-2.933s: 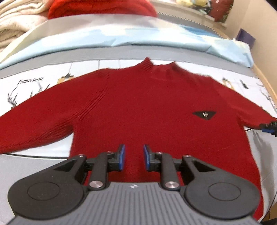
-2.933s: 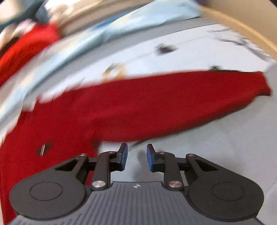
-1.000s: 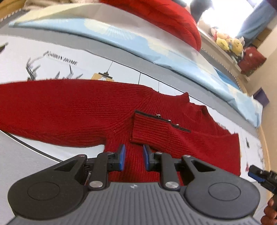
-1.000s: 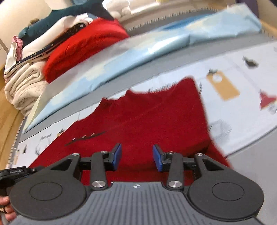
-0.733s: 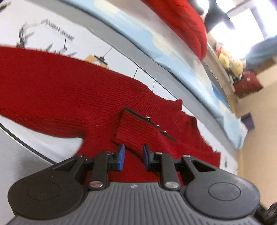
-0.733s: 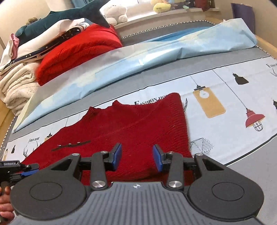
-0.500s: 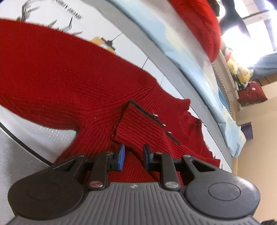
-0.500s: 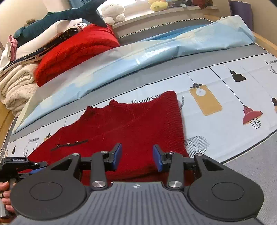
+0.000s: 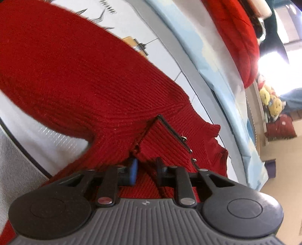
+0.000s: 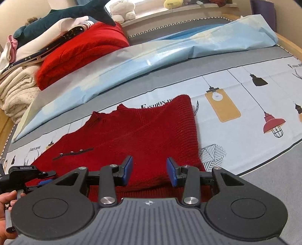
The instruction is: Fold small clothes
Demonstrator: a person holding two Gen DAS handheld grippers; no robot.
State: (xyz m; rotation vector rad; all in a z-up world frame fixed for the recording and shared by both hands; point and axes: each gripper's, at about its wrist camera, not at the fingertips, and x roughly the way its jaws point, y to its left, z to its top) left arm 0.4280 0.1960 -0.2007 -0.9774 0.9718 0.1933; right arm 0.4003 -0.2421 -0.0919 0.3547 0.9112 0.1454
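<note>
A red knit sweater (image 10: 143, 132) lies flat on a printed cloth. Its right sleeve is folded across the body, and the cuff with a black trim and small studs (image 9: 175, 135) lies near the middle. The left sleeve (image 9: 56, 66) still stretches out to the left. My left gripper (image 9: 146, 169) is open, low over the sweater right by the folded cuff, holding nothing. It also shows at the left edge of the right wrist view (image 10: 37, 175). My right gripper (image 10: 150, 171) is open and empty over the sweater's lower hem.
A printed cloth (image 10: 245, 105) with lamp pictures covers the grey bed. A light blue sheet (image 10: 151, 56) lies behind it. A folded red sweater (image 10: 85, 49), cream blankets (image 10: 17, 88) and plush toys (image 10: 122, 9) are stacked at the back left.
My left gripper has moved down and closer to the folded cuff and tilted. My right gripper has stayed open over the hem and barely moved.
</note>
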